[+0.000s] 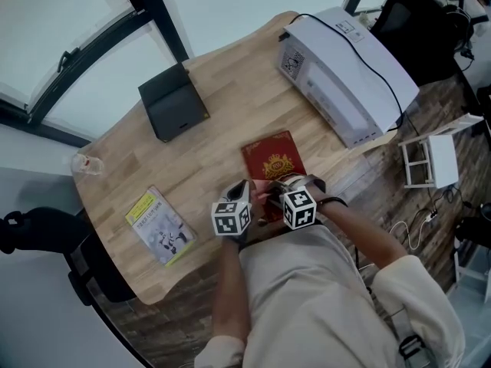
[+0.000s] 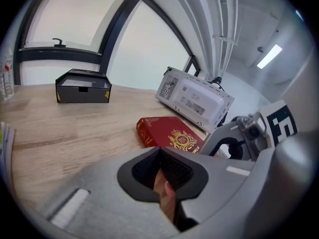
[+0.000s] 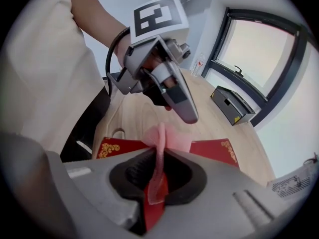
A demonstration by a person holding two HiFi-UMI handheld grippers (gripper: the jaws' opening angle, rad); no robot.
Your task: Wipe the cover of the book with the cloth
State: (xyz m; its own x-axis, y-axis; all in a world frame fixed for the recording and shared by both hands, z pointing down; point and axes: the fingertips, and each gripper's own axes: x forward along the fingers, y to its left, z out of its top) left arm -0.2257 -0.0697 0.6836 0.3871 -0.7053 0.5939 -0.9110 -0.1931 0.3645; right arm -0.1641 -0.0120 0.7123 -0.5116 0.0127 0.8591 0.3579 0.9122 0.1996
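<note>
A dark red book [image 1: 270,158] with a gold crest lies flat on the wooden table [image 1: 222,129], just ahead of both grippers. My right gripper [image 3: 158,176] is shut on a thin pink cloth [image 3: 162,137], which bunches up above the jaws over the book's [image 3: 215,151] near edge. In the head view the right gripper [image 1: 290,186] sits at the book's near end. My left gripper [image 1: 242,194] is close beside it on the left, off the book's near left corner. Its jaws [image 2: 162,176] stand shut with nothing gripped; skin shows behind them. The book [image 2: 169,133] lies ahead and right of it.
A white printer [image 1: 345,75] with a black cable stands at the back right. A black box [image 1: 173,102] sits at the back left, and a yellow-green booklet [image 1: 159,227] lies near the front left edge. A white rack [image 1: 430,159] stands on the floor at right.
</note>
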